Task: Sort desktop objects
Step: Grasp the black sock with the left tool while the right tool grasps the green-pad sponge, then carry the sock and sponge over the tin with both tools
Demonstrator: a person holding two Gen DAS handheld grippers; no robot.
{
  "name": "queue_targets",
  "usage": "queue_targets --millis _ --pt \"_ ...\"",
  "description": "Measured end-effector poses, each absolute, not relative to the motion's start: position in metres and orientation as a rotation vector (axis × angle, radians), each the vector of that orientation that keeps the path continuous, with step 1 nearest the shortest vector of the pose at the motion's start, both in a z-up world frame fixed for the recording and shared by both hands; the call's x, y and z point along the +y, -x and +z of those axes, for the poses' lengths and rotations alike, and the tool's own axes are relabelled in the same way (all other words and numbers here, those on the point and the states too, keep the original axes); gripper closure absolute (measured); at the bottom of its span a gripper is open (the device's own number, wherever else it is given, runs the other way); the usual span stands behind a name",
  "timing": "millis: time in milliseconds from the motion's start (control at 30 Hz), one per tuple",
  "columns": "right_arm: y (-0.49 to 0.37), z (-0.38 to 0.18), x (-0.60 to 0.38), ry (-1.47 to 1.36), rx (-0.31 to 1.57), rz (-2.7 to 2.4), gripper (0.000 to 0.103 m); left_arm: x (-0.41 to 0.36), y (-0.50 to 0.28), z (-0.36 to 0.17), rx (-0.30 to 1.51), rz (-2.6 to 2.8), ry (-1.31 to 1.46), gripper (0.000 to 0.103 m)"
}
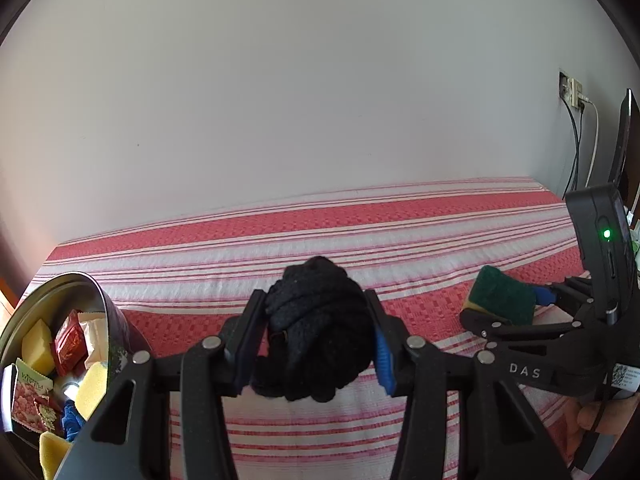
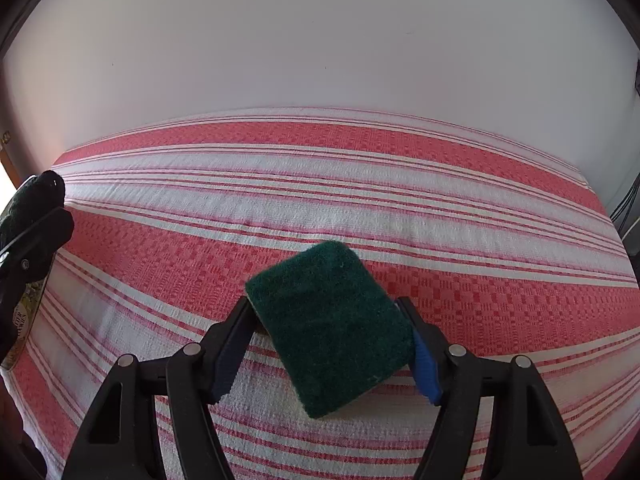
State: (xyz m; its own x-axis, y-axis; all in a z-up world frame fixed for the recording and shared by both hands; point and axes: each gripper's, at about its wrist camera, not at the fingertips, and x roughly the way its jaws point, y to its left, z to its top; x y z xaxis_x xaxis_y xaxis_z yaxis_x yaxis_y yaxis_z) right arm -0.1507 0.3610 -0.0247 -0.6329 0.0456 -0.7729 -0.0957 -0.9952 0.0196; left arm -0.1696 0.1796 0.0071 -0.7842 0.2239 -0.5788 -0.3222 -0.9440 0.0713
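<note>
My left gripper [image 1: 316, 320] is shut on a balled-up black knitted cloth [image 1: 316, 328] and holds it above the red and white striped tablecloth [image 1: 360, 232]. My right gripper [image 2: 328, 332] is shut on a green and yellow scouring sponge [image 2: 328, 328], green side up, above the cloth. The right gripper with its sponge [image 1: 504, 296] also shows at the right of the left wrist view. The black cloth [image 2: 36, 208] shows at the left edge of the right wrist view.
A round metal tin [image 1: 94, 292] at the lower left holds yellow sponges, red packets, a blue cloth and a flower-print packet. A plain wall stands behind the table. A wall socket with cables [image 1: 572, 92] is at the far right. The tin's printed side [image 2: 24, 312] shows at left.
</note>
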Motion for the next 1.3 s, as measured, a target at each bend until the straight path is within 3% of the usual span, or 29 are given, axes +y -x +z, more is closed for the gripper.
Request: queue_targets --millis 233,400,700,1300 --pt "0.117 -0.014 0.376 1.16 0.402 2.837 0.036 0.176 0.156 0.01 0.202 2.705 0.769 0.055" --pt "0.082 0.0 0.356 1.029 0.469 2.902 0.036 0.149 0.134 0.015 0.106 2.703 0.729 0.055" --pt "0.045 0.033 0.279 0.897 0.425 3.088 0.036 0.082 0.089 0.031 0.048 2.818 0.665 0.055" --pt "0.066 0.08 0.109 0.738 0.252 3.448 0.035 -0.06 0.076 0.038 -0.046 3.193 0.67 0.055"
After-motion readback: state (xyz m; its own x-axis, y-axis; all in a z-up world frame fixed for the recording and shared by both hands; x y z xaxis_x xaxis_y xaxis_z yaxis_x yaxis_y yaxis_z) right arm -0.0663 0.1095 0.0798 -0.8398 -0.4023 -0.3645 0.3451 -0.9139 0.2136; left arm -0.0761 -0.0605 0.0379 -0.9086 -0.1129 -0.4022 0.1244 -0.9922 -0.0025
